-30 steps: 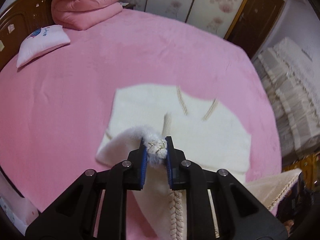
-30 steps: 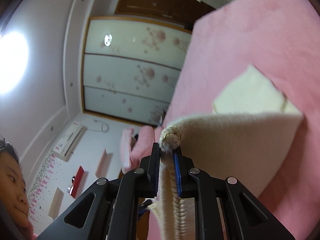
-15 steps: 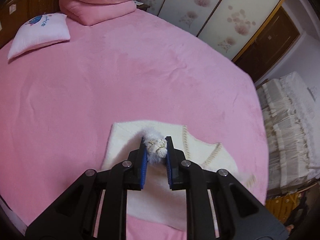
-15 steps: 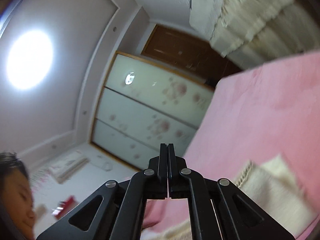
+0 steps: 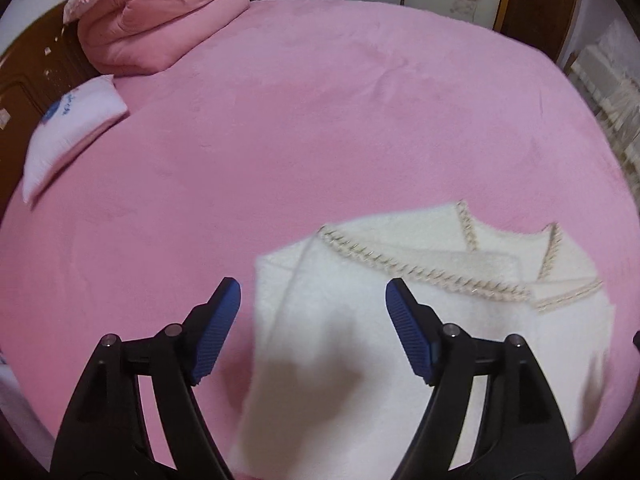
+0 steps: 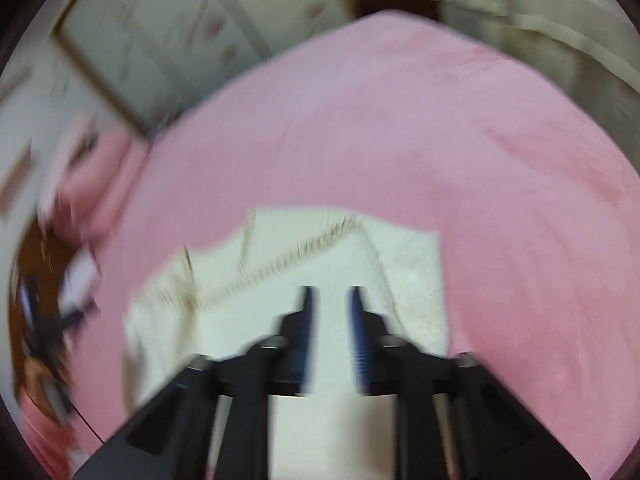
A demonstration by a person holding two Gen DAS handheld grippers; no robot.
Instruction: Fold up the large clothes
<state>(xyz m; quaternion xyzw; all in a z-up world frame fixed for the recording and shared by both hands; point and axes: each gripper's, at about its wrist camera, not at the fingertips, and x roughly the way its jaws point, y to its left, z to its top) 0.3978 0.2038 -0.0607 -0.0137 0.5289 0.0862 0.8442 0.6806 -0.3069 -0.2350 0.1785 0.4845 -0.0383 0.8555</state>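
A second ago the left gripper point(image 5: 313, 296) pinched a fluffy, braid-trimmed edge of the sweater point(image 5: 420, 320); its jaws have just been opening and now stand wide with nothing between them, the sweater lying folded on the bed point(image 5: 320, 120) at lower right of the frame. The right gripper point(image 6: 331, 300), which had held another edge and then closed empty, has just been opening too, and its view has swung from ceiling and wardrobe down onto the sweater, now blurred.

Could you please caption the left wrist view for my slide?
Open left gripper above a folded cream sweater on a pink bed.
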